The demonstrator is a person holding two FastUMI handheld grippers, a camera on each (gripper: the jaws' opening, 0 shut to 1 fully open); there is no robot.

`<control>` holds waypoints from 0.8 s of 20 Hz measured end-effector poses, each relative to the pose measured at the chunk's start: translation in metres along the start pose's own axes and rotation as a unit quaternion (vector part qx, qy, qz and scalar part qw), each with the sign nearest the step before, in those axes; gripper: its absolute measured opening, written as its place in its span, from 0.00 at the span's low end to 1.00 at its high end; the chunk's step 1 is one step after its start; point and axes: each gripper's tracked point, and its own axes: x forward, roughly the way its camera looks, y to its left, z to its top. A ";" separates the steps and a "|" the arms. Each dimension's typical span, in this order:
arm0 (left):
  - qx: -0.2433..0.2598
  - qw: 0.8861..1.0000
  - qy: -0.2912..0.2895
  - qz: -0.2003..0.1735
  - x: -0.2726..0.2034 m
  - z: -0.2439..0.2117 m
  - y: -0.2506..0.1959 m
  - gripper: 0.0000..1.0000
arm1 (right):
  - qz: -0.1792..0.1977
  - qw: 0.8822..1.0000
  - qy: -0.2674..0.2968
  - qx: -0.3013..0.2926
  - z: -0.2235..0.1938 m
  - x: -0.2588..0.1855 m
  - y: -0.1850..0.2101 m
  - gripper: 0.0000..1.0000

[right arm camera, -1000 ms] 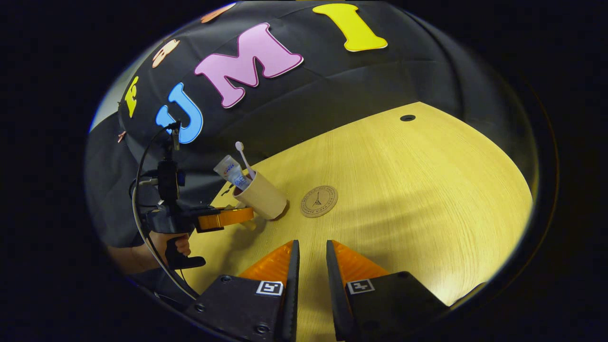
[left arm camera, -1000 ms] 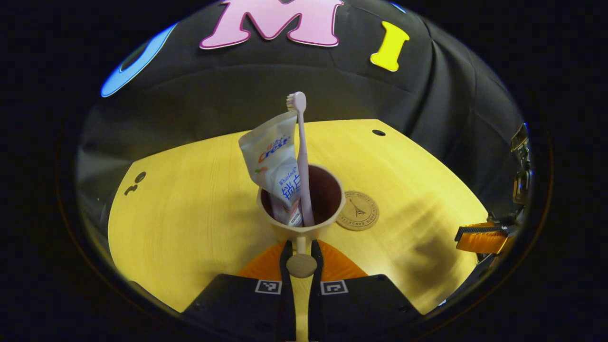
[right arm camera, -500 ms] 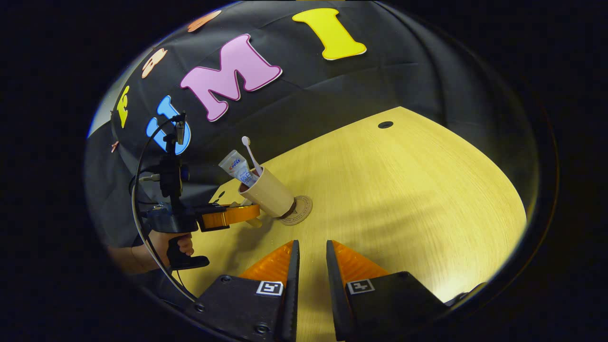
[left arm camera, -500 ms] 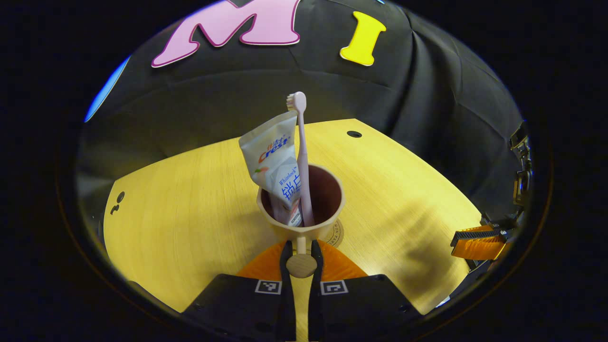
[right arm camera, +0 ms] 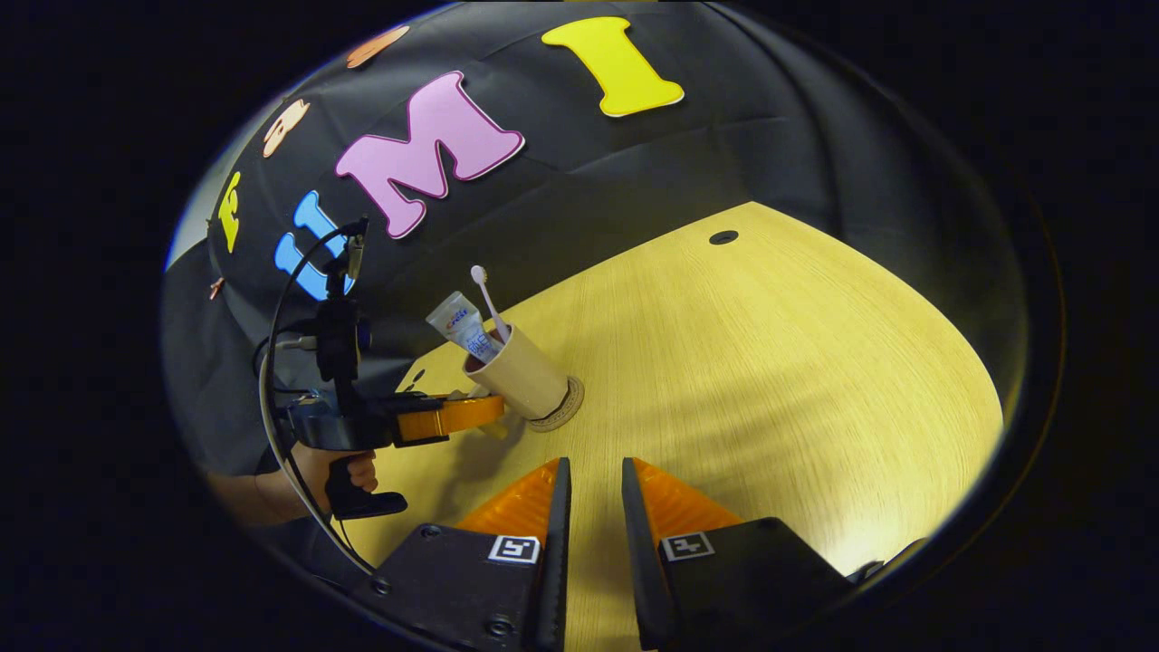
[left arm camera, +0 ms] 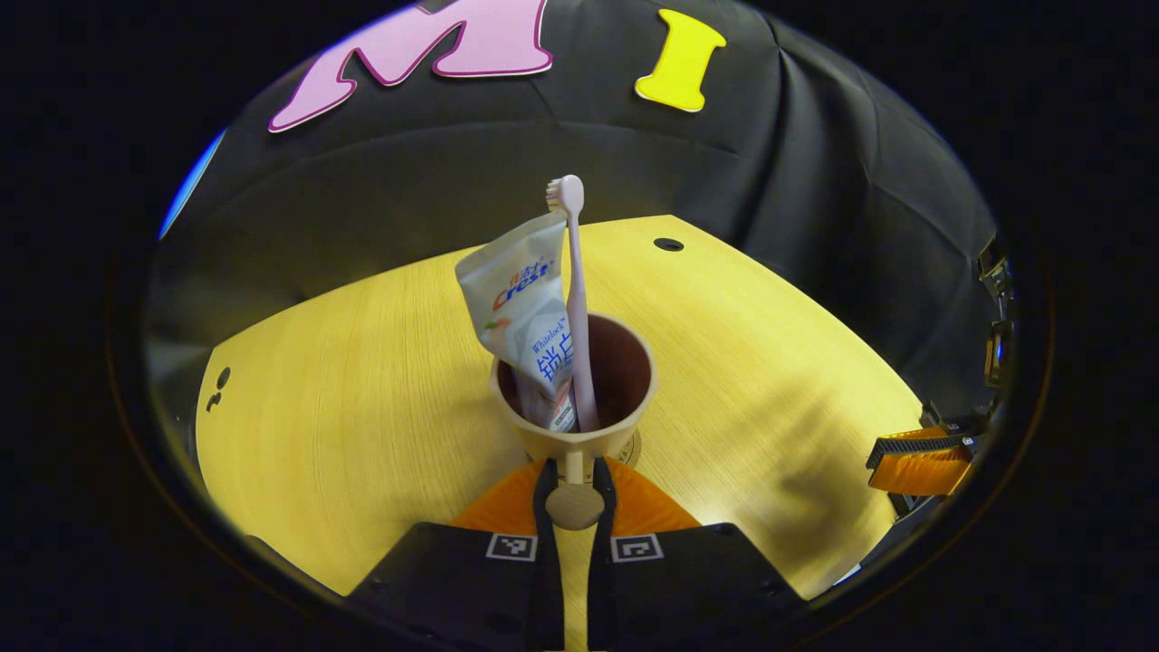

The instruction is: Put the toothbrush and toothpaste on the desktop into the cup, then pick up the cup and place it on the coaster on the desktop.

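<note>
Cup handle clamped in left gripper, over coaster

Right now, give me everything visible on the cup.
The cup is a beige tumbler, matte like plastic, with a dark reddish-brown inside and a thin handle ending in a round knob. It stands roughly upright over the coaster, mostly covering it; whether it rests there or hangs just above, I cannot tell. The toothpaste and toothbrush lean inside it, brush head up. The left hand-held gripper clamps the handle between both fingers.
</note>
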 end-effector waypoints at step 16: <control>0.004 1.000 -0.025 0.006 -0.020 0.010 -0.004 0.76 | -0.004 1.000 0.006 0.000 0.002 -0.004 0.000 0.17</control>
